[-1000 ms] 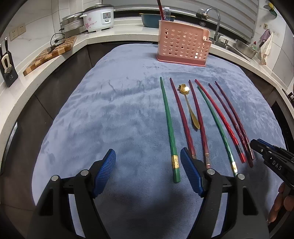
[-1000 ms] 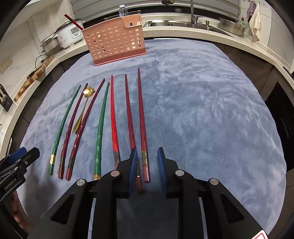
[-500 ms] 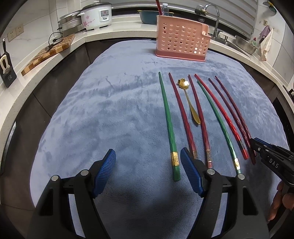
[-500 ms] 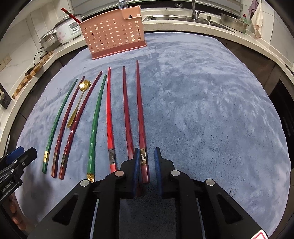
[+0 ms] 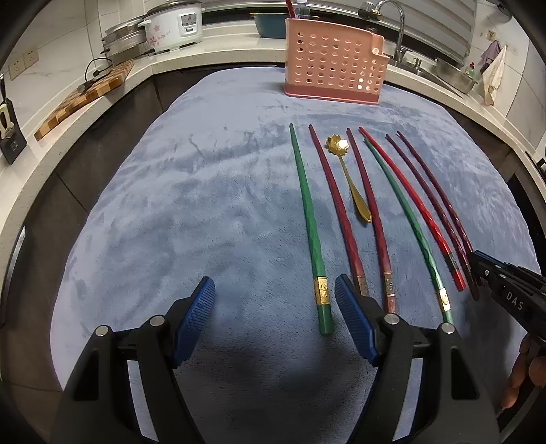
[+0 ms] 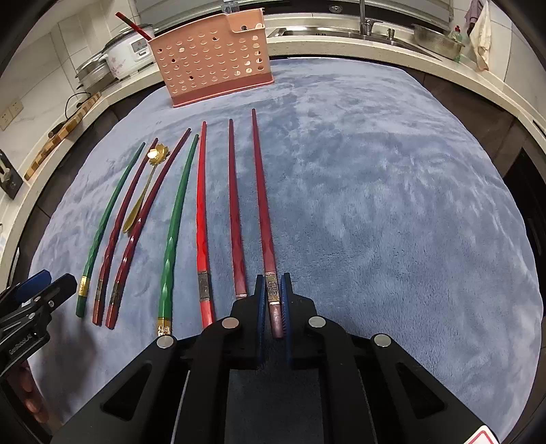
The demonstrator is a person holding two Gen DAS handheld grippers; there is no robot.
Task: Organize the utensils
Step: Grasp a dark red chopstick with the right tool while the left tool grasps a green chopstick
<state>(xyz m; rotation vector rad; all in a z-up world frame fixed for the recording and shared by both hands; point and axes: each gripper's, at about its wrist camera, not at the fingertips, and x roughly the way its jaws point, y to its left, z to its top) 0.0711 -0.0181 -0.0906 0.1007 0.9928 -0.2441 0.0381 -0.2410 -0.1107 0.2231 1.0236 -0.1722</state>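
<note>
Several chopsticks lie side by side on a blue cloth (image 6: 392, 205): green ones, dark red ones and a bright red one (image 6: 202, 218), with a gold spoon (image 6: 143, 198) among them. My right gripper (image 6: 274, 297) is shut on the thick end of the rightmost dark red chopstick (image 6: 261, 191), which still lies along the cloth. My left gripper (image 5: 274, 307) is open and empty, low over the cloth, next to the leftmost green chopstick (image 5: 309, 222). A pink perforated utensil basket (image 5: 332, 73) stands at the far edge with one red stick in it.
A rice cooker (image 5: 172, 25) and a wooden cutting board (image 5: 85, 97) sit on the counter at the left. A sink with a faucet (image 5: 392, 20) is behind the basket at the right. The right gripper also shows in the left wrist view (image 5: 477, 264).
My right gripper's jaws have closed onto the end of the rightmost dark red chopstick. My left gripper has stayed open and shifted only slightly.
</note>
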